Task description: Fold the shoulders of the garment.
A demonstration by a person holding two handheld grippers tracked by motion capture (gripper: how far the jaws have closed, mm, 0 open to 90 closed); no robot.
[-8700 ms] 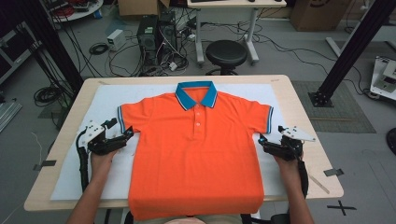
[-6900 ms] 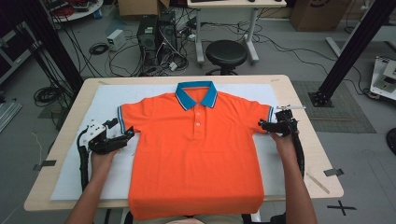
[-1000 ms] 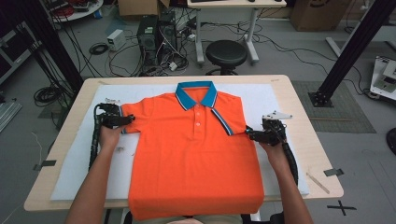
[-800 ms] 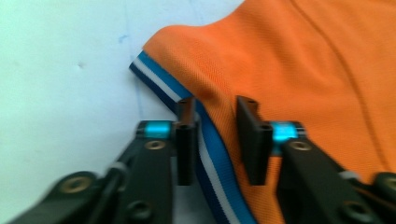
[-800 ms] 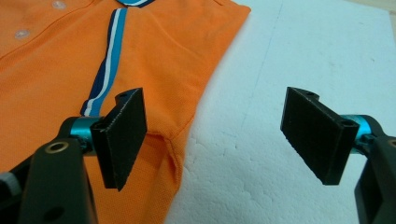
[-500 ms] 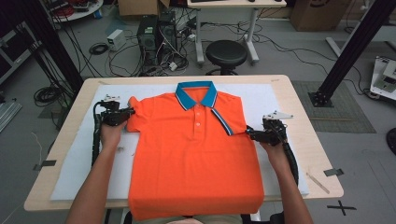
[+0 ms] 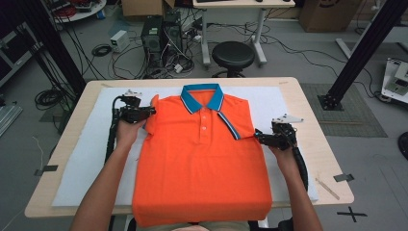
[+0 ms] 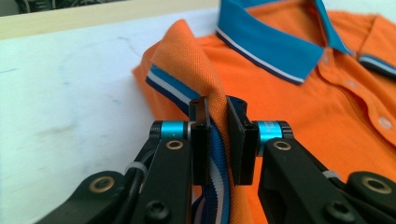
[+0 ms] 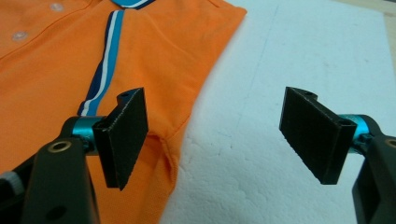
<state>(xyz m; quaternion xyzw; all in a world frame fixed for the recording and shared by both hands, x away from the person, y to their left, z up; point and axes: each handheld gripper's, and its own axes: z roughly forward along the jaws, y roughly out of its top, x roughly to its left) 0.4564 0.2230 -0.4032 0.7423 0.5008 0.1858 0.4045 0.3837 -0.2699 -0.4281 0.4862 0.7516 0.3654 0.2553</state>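
Orange piqué polo shirt (image 7: pixel 202 159), soft, light and floppy on the white pad (image 7: pixel 86 144) (no readable label or writing anywhere), is best taken by its striped cuff hem, where the left gripper (image 8: pixel 217 135) pinches the lifted sleeve (image 8: pixel 187 70), while the right gripper (image 9: pixel 219 135) gapes wide beside the already folded side.

Left gripper (image 8: pixel 217 140) has its jaws just closed on the striped cuff of the orange polo shirt's (image 8: pixel 299 116) sleeve (image 8: pixel 187 60), bunching it up off the white mat (image 8: pixel 65 102). Blue collar (image 8: pixel 266 42) and buttons sit just behind.
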